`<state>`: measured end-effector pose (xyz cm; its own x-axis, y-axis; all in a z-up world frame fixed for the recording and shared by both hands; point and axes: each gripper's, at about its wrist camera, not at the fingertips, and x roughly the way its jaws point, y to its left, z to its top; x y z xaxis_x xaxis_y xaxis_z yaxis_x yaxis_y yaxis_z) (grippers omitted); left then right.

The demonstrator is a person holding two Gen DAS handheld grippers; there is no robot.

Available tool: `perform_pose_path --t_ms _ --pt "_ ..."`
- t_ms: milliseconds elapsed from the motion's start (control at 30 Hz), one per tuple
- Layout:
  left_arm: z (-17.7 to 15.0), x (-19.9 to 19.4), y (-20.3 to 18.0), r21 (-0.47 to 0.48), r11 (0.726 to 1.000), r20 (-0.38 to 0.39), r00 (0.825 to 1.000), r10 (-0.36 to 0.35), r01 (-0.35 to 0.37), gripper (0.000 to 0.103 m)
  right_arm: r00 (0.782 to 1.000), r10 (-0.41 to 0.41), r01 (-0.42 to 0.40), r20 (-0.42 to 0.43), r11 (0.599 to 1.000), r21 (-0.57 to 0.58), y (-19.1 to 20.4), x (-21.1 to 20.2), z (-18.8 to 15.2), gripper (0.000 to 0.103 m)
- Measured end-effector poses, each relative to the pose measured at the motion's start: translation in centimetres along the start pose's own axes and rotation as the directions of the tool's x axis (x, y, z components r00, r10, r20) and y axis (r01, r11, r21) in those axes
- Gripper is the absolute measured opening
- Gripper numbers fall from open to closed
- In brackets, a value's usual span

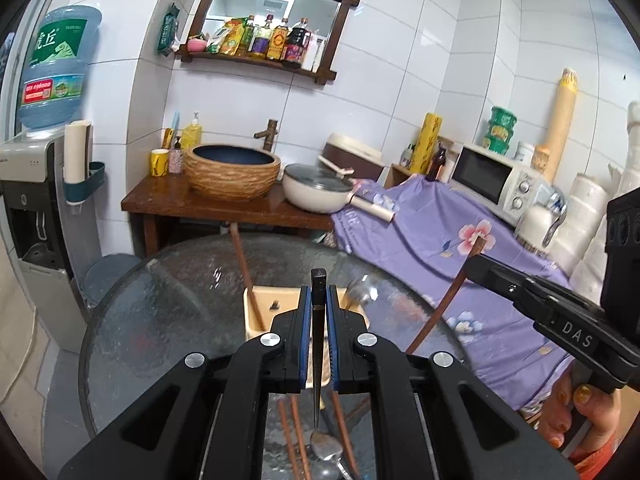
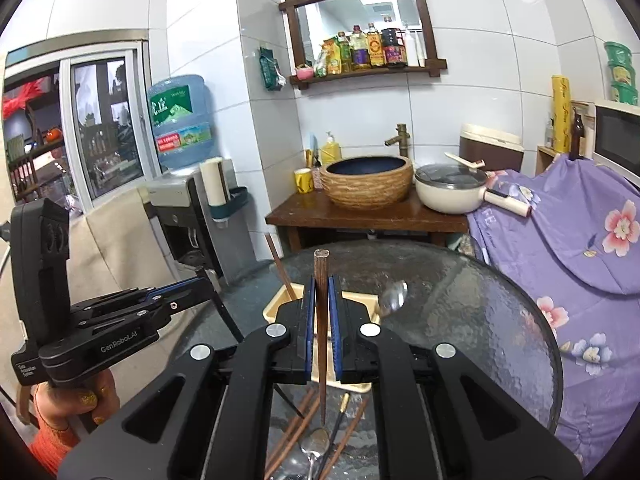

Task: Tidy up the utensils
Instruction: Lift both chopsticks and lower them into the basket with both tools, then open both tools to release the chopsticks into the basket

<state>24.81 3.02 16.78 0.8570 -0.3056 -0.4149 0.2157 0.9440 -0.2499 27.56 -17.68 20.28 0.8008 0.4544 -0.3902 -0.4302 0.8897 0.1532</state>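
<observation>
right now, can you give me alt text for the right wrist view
The right tool is shut on a brown chopstick above a round glass table. Below it are a beige holder and loose chopsticks and spoons; the left tool is at left.

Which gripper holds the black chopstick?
The left gripper: its blue pads clamp a black square-ended chopstick, while the right gripper clamps a brown wooden chopstick.

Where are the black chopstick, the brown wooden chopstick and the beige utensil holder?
Black chopstick [image 1: 318, 320], left wrist view, mid-shaft.
Brown wooden chopstick [image 2: 321, 320], right wrist view, mid-shaft.
Beige utensil holder [image 1: 276, 293], left wrist view, back wall.
</observation>
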Motion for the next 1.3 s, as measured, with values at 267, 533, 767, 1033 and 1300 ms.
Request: perform_pose_path --t_ms 267,533,767,1033,1300 --pt "7.3 -0.5 -0.1 -0.015 1.0 0.057 0.998 0.022 -0.022 0.008 0.998 -0.012 0.012 0.058 1.0 -0.001 0.5 -0.3 7.2 0.008" --pt "12.4 0.8 0.0 -0.039 0.994 0.12 0.987 0.106 -0.102 0.008 0.993 -0.069 0.069 0.095 0.998 -0.002 1.1 2.4 11.5 0.008" --pt "9.6 5.5 1.3 -0.049 0.988 0.035 0.989 0.145 -0.143 0.008 0.994 -0.104 0.104 0.029 0.995 -0.007 0.3 7.6 7.8 0.008" --pt "5.5 9.6 3.5 -0.075 0.982 -0.066 0.984 0.166 -0.171 0.008 0.989 -0.133 0.134 -0.06 0.991 0.013 -1.4 11.6 3.2 0.008" --pt "3.5 11.7 4.8 -0.094 0.978 -0.123 0.977 0.174 -0.186 0.007 0.984 -0.152 0.155 -0.092 0.987 0.027 -2.6 12.8 1.5 0.008"
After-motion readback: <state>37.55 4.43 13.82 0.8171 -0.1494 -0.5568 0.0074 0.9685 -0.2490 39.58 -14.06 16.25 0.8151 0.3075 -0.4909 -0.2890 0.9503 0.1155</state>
